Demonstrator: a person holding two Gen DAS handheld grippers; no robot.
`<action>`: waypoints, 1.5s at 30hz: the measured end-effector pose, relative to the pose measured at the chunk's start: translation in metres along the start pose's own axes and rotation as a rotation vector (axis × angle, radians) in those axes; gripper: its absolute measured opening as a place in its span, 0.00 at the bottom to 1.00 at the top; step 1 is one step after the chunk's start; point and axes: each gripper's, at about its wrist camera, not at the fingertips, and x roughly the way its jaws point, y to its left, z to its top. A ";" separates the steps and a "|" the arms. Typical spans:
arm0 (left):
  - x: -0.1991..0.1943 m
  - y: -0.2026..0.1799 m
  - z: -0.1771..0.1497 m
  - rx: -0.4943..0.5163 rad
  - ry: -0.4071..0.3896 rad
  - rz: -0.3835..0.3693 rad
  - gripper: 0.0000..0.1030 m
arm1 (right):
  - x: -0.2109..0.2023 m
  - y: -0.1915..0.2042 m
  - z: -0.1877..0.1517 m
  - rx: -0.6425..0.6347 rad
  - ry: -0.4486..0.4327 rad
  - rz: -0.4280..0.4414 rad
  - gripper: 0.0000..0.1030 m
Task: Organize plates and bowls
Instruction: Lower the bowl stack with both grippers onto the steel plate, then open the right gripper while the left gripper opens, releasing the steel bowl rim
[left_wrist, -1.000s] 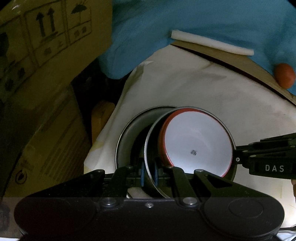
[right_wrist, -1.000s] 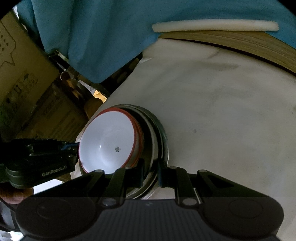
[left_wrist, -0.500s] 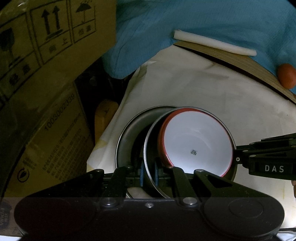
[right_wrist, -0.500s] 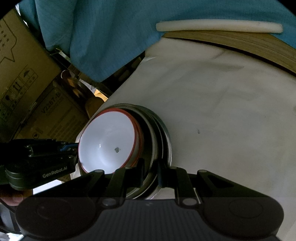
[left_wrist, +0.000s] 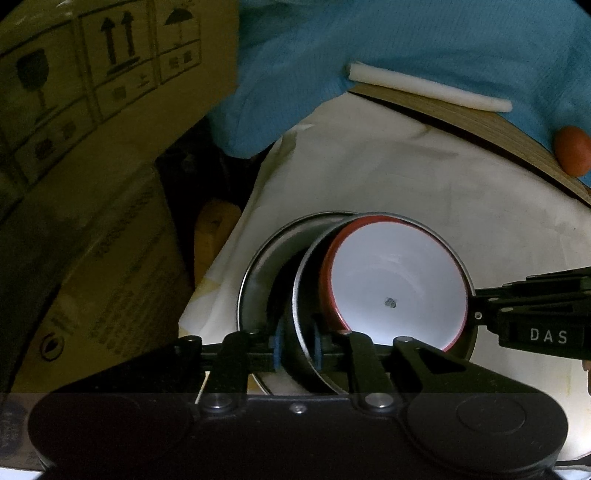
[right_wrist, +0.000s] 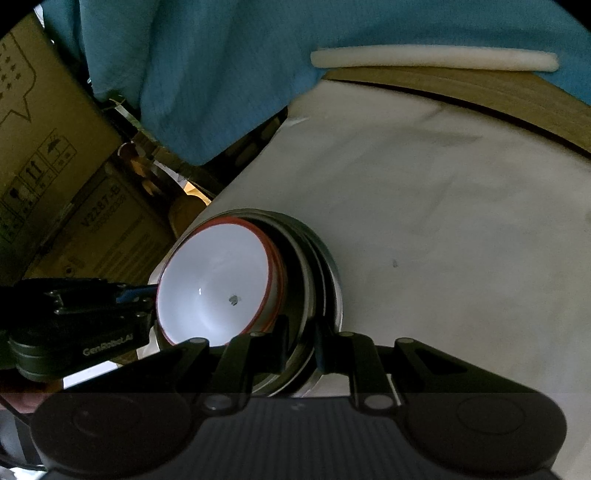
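A white bowl with a red rim (left_wrist: 395, 291) sits inside a grey metal bowl (left_wrist: 303, 280), which leans in a wider metal plate (left_wrist: 258, 273) on the white cloth. My left gripper (left_wrist: 297, 341) straddles the near rim of the metal bowl. Its jaws are opening, with the rim between the blue pads (left_wrist: 277, 345) and a dark gap beside it. My right gripper (right_wrist: 301, 338) is shut on the rim of the stacked metal plates (right_wrist: 327, 269), next to the white bowl (right_wrist: 218, 291). Each gripper shows in the other's view, the right gripper (left_wrist: 480, 314) and the left gripper (right_wrist: 147, 291).
The white cloth (right_wrist: 424, 221) covers a round wooden table (right_wrist: 480, 92). Cardboard boxes (left_wrist: 92, 92) stand close on the left past the table edge. A blue cloth (left_wrist: 369, 37), a white foam strip (left_wrist: 428, 86) and an orange-red round thing (left_wrist: 572, 149) lie at the back.
The left gripper's pads have moved apart around the metal bowl's rim. The bowls and the right gripper have stayed in place.
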 end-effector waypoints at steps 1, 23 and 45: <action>0.000 0.001 0.000 0.000 -0.002 0.000 0.19 | 0.000 0.001 -0.001 0.001 -0.004 -0.004 0.17; -0.001 -0.001 -0.002 0.063 -0.031 0.003 0.29 | -0.008 0.008 -0.011 -0.009 -0.058 -0.082 0.18; -0.004 -0.004 -0.008 0.170 -0.062 0.010 0.38 | -0.018 0.008 -0.027 0.037 -0.155 -0.208 0.38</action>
